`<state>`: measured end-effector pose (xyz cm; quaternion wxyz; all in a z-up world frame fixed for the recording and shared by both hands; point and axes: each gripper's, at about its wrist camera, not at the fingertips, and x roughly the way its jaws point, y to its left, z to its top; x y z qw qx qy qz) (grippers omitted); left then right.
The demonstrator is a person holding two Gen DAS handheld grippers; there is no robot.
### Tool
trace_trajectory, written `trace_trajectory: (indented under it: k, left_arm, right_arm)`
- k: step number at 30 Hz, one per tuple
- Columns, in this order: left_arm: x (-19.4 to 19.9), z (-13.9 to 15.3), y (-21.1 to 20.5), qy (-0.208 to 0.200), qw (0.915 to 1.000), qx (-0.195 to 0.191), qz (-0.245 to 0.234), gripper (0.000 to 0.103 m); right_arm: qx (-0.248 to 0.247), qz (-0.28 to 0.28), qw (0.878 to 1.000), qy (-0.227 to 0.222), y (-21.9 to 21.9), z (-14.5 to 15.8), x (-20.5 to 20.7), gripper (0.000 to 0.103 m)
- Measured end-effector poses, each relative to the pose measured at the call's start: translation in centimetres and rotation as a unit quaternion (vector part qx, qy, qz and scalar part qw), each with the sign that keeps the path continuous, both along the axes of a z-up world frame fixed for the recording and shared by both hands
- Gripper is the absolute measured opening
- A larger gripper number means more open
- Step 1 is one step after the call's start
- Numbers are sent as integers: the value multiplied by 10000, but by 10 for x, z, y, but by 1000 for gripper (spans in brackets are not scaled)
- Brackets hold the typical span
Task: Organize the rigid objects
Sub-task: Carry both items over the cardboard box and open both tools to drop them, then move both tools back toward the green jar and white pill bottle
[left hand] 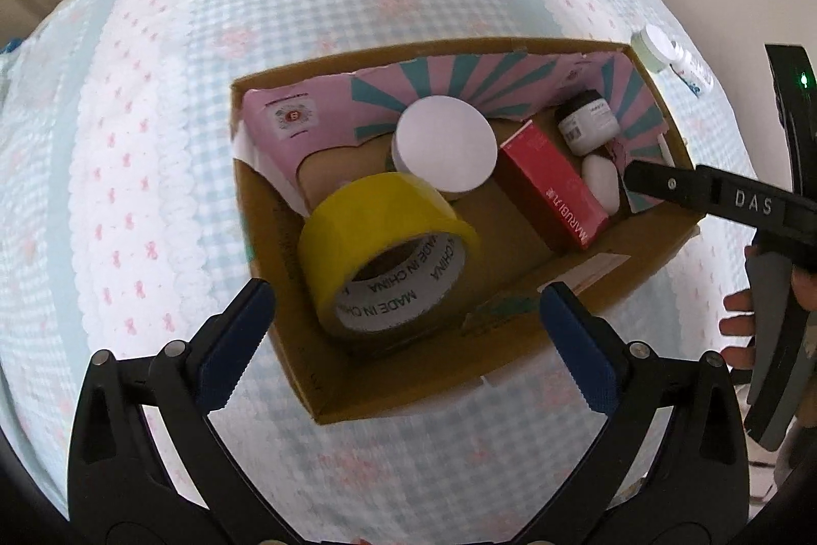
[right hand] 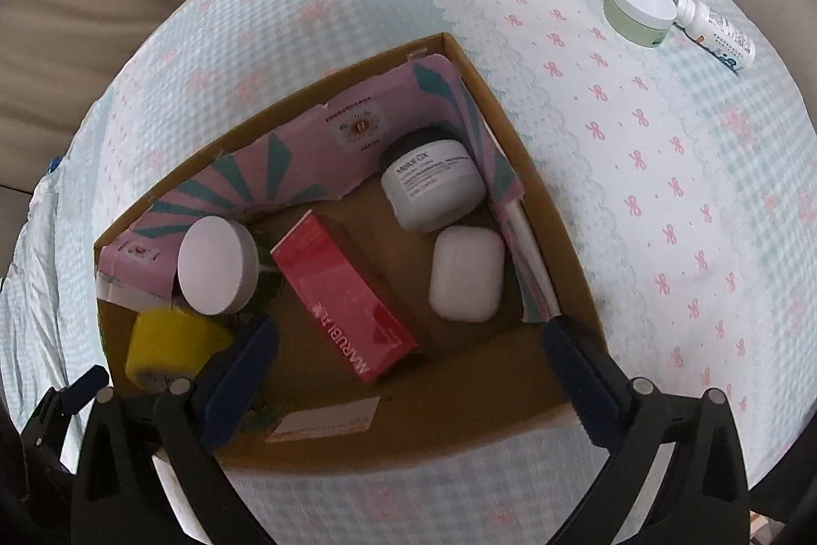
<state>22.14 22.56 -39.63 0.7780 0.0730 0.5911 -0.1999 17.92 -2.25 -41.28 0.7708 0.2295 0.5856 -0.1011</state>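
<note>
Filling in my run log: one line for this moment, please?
left gripper: open, empty | right gripper: open, empty | yellow tape roll: in cardboard box | green jar: outside

Bed point(right hand: 664, 197): box point(right hand: 510, 435), jar point(right hand: 638, 11), probably bottle point(right hand: 717, 26).

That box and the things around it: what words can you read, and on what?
"MADE IN CHINA": inner core of the yellow tape.
"MARUBI": red carton.
"DAS": arm of the right tongs.
Grey jar: a name starts "Meta", the rest blurred.
White bottle on the cloth: too small.
Pink liner emblem: unreadable.
</note>
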Motion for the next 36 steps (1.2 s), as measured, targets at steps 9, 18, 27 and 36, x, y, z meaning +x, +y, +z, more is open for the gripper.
trace_trajectory:
  k: [9, 18, 27, 36]
  left_arm:
    - [-14, 27, 9, -227, 9995, -53, 195, 103]
    - [-46, 85, 36, -593, 9964, -146, 591, 103]
    - [-81, 156, 43, -989, 9915, -137, 830, 103]
    - [-113, 235, -1, -1784, 9820, -305, 535, 103]
  right_arm:
    - [-37, 74, 9997, -220, 7, 24, -17, 103]
    - [-184, 283, 9977, -587, 17, 78, -37, 103]
    - [-403, 537, 9927, -1005, 29, 147, -69, 103]
    - [-1091, 142, 9852, -1312, -4, 230, -122, 103]
